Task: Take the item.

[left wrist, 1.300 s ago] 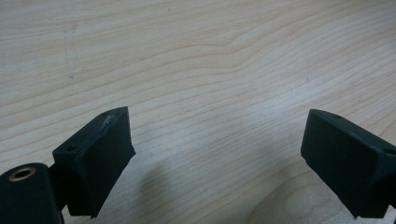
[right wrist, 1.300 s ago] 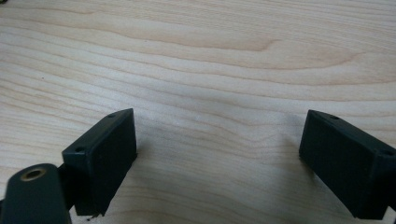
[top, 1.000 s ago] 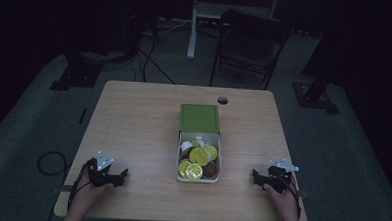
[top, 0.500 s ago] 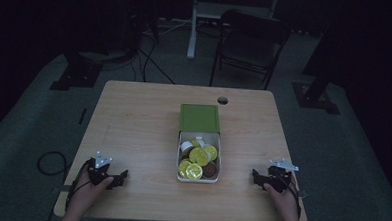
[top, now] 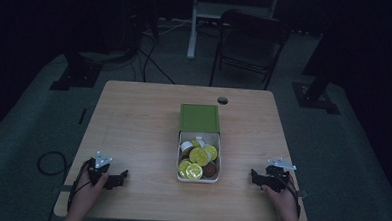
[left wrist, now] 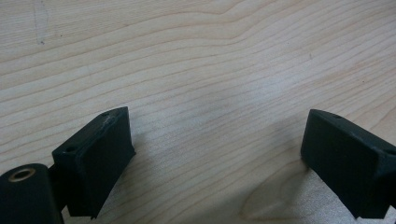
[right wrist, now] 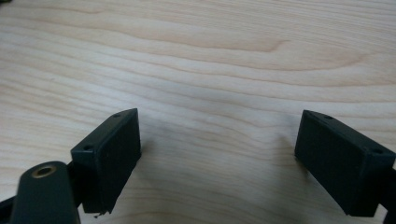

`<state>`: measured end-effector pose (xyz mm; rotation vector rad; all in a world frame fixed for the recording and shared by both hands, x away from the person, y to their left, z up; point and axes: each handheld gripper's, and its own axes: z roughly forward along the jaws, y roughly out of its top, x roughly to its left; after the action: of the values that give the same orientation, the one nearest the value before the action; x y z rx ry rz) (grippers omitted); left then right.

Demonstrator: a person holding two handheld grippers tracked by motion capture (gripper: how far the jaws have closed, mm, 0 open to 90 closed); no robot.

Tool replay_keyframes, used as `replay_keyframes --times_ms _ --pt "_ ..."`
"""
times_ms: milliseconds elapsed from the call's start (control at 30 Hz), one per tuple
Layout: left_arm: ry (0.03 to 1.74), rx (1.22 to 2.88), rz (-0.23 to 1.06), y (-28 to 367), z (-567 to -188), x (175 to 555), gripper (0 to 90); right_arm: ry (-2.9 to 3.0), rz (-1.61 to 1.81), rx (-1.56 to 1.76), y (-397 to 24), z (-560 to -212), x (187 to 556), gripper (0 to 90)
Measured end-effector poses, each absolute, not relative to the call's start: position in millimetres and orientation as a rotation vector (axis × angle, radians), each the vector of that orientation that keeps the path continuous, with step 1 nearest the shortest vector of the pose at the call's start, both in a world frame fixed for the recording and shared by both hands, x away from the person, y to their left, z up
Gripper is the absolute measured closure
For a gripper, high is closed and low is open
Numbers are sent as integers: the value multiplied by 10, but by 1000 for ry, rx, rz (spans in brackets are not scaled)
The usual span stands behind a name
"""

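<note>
So from the high view, there's a light wooden table [top: 133,118] with a small white rectangular box [top: 197,176] sitting in the middle, toward the near edge. It's packed with round capsule pods, mostly yellow-lidded ones [top: 197,156], plus a white one and a brown one. The box's green lid [top: 199,118] lies flat, touching the far end of the box. Too dim and small to read any print on the lids or the box.

The left gripper [top: 118,177] sits at the near left of the table in the person's hand, well apart from the box. The right gripper [top: 255,176] is at the near right, closer to the box but not touching it.

Left gripper view: two black jaws spread wide over bare wood grain, nothing between them.

Right gripper view: same deal, black jaws standing wide over bare wood, though they've just been closing in a bit. No thing between them.
</note>
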<state>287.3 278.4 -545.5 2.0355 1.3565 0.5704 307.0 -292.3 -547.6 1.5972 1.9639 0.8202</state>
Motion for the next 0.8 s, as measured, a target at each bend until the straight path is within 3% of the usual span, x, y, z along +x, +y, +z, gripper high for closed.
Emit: replay_keyframes --times_ms 700,800 --pt "1360 2034 572 2779 -5456 2874 88 2035 1004 1443 -2498 -4826 3051 140" --pt "1360 2032 571 2778 -5457 2874 88 2036 1033 1401 -2431 -4700 3036 182"
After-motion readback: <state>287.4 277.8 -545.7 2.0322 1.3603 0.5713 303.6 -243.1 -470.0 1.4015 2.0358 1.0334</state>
